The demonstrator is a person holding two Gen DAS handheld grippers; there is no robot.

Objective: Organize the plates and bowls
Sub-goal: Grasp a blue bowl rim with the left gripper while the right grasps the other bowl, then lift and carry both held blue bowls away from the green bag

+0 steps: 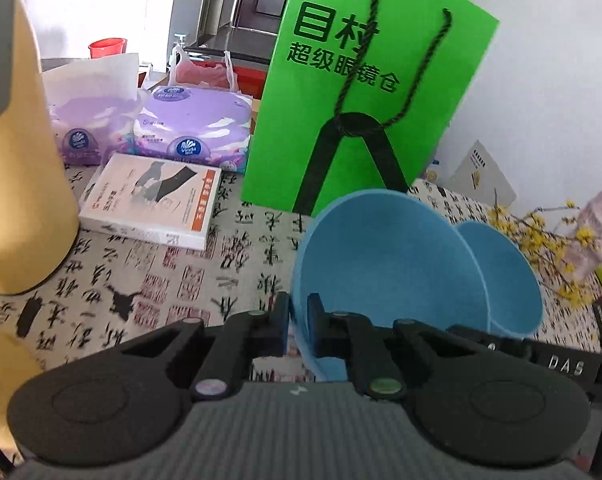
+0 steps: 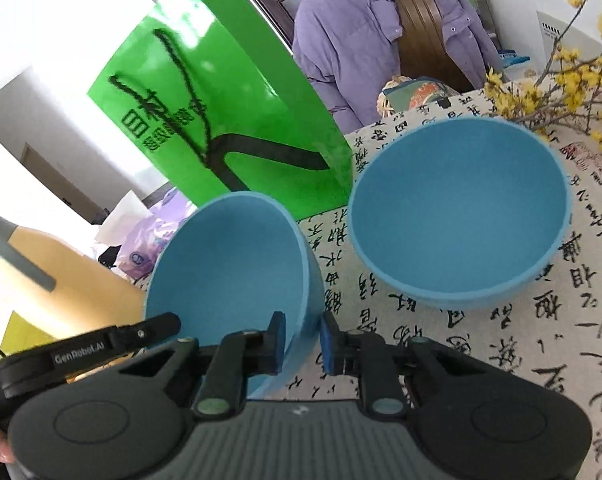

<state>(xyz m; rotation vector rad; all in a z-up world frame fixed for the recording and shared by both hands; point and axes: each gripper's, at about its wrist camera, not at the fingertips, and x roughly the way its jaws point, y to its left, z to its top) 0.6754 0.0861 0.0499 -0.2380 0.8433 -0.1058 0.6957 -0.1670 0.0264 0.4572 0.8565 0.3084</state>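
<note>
Bowls are what I am busy with, two blue ones. My left hand-held gripper is low over the counter and points at the green paper bag. Its two fingers are nearly together and pinch the rim of a tilted blue bowl, one finger outside and one inside. That bowl leans up on its side with its open mouth turned toward me. A second blue bowl peeks out just behind it, on its right.

My right hand-held gripper is also low. Its fingers are a little apart. The rim of the tilted bowl sits in the gap between them. I cannot tell if the pads press on it. The blue pad on the right finger looks just clear of the bowl wall.

Only my right view shows the second bowl whole. It sits upright on the printed cloth, near the tilted one but not touching it. That view also shows a purple jacket on a chair and yellow flowers.

Only my left view shows the tissue packs, a white box and a tall yellow jug.
</note>
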